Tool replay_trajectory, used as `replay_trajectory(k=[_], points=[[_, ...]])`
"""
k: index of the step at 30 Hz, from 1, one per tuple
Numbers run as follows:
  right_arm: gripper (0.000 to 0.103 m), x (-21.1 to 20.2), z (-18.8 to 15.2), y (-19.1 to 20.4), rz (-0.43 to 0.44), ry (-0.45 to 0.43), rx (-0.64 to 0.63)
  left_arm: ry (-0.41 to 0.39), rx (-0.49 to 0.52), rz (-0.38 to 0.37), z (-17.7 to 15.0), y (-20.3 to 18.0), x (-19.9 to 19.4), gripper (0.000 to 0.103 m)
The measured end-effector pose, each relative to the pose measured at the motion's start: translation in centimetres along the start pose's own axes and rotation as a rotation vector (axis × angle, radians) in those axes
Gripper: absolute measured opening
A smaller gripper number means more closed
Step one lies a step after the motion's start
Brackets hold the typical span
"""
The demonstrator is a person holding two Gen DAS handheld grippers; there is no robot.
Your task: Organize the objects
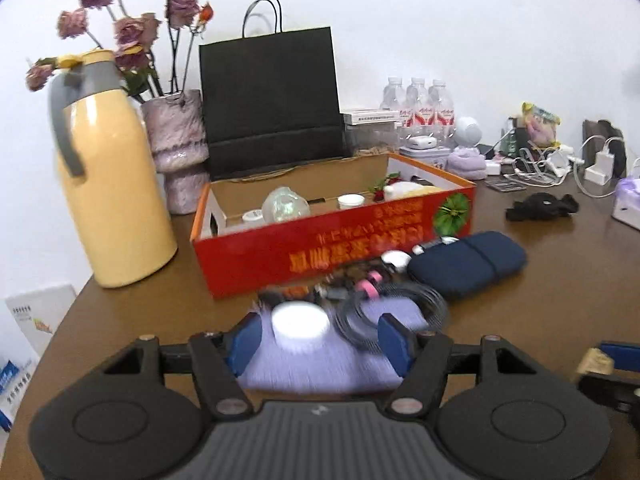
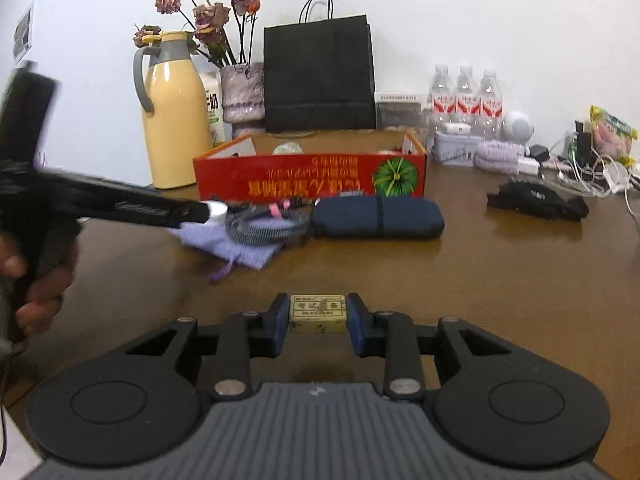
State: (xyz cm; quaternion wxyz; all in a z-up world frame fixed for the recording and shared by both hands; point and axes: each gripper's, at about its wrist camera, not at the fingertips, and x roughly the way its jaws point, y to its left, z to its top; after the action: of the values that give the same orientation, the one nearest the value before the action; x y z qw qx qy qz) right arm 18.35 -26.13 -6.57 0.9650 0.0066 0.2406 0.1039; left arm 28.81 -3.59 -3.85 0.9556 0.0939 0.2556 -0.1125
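Note:
My left gripper is open, its blue pads on either side of a white round jar that rests on a lilac cloth pouch; they do not touch it. In the right wrist view the left gripper reaches over the same pouch. My right gripper is shut on a small beige eraser above the table. An open red cardboard box holds several small items. A coiled black cable and a navy pouch lie before it.
A yellow thermos jug, a vase of dried roses and a black paper bag stand behind the box. Water bottles, chargers and cables and a black strap crowd the right of the brown table.

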Motion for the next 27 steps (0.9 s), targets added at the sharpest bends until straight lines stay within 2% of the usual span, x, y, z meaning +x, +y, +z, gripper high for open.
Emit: replay_trajectory(k=[1, 3, 5, 7, 11, 16, 22, 27], points=[[0.031, 0.3, 0.3, 0.0, -0.003, 0.005, -0.001, 0.019, -0.008, 0.006, 0.4, 0.2, 1.1, 0.063], [0.031, 1.0, 0.6, 0.0, 0.002, 0.023, 0.001, 0.063, -0.036, 0.008, 0.6, 0.8, 3.1, 0.053], [0.031, 1.8, 0.5, 0.1, 0.012, 0.035, 0.008, 0.091, -0.046, -0.003, 0.3, 1.0, 4.2, 0.047], [0.031, 2.5, 0.3, 0.2, 0.022, 0.061, 0.017, 0.071, -0.064, -0.023, -0.2, 1.4, 4.5, 0.038], [0.031, 2.8, 0.2, 0.6, 0.056, 0.067, 0.038, 0.055, -0.073, -0.015, -0.3, 1.6, 4.0, 0.038], [0.031, 2.2, -0.1, 1.0, 0.041, 0.033, 0.029, -0.004, -0.120, 0.015, -0.4, 1.8, 0.2, 0.038], [0.031, 0.5, -0.1, 0.8, 0.037, -0.008, 0.040, -0.033, -0.152, -0.027, -1.5, 0.9, -5.9, 0.038], [0.031, -2.0, 0.8, 0.6, 0.041, -0.076, 0.042, -0.066, -0.134, -0.026, -1.5, 0.6, -9.2, 0.038]])
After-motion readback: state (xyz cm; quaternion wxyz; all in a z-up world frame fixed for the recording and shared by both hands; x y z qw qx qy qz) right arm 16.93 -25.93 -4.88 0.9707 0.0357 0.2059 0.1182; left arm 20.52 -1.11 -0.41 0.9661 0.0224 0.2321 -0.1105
